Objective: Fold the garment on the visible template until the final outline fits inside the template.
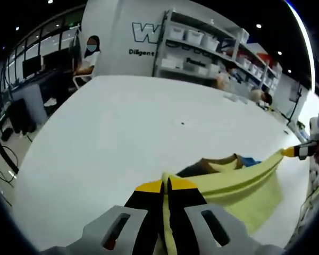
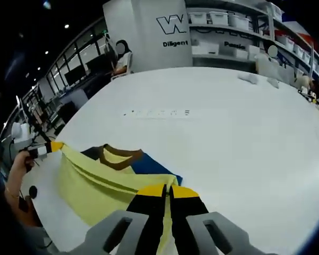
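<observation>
- Left gripper view: the left hand-held gripper pinches the yellow shirt over the white counter.
- Right gripper view: the right hand-held gripper pinches the shirt too, pulled tight between both.

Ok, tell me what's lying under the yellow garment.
A blue layer and a brown-trimmed collar peek from beneath the yellow garment, on the white table. Anything further under is covered.
</observation>
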Tool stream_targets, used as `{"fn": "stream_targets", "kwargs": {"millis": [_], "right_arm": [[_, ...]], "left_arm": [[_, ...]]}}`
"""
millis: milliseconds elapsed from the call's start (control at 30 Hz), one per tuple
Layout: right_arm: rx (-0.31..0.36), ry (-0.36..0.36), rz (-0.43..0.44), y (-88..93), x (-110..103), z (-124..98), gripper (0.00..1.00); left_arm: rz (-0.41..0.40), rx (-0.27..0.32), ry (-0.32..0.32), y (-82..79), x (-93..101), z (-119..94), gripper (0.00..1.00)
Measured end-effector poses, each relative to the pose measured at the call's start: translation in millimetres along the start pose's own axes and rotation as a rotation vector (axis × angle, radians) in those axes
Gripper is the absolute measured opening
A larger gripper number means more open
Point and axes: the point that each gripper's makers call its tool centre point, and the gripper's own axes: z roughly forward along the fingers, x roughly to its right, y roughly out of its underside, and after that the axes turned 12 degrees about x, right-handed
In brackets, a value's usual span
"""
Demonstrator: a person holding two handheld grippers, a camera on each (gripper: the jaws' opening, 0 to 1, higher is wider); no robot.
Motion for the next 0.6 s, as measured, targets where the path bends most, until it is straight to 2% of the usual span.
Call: {"fn": "stream_targets", "kwargs": {"millis": [133,200,333,433,600], "right_arm": [[-0.023,0.006,-0.009,6.7,3.5,12.6,0.00],[-0.027,0.020,-0.005,9.8,6.3,17.8,0.00],[-0.016,0.039,0.061,17.4,10.9,28.5,0.00],[-0.017,0.041,0.111,25.4,15.2,37.4,0.00],[0.004,0.031,0.125,29.7,19.6,45.6,0.00]], "left_arm": [[0.005,-0.016,-0.004,10.3,-2.1,11.0,0.05],[0.061,-0.030,0.007,15.9,-2.9,15.5,0.05],[0.022,-0.022,-0.016,24.3,-8.1,23.2,0.05],[0.022,-0.027,-0.024,29.6,-10.7,28.3,0.05],[0.016,-0.024,-0.040,38.3,-13.9,36.2,0.05]]}}
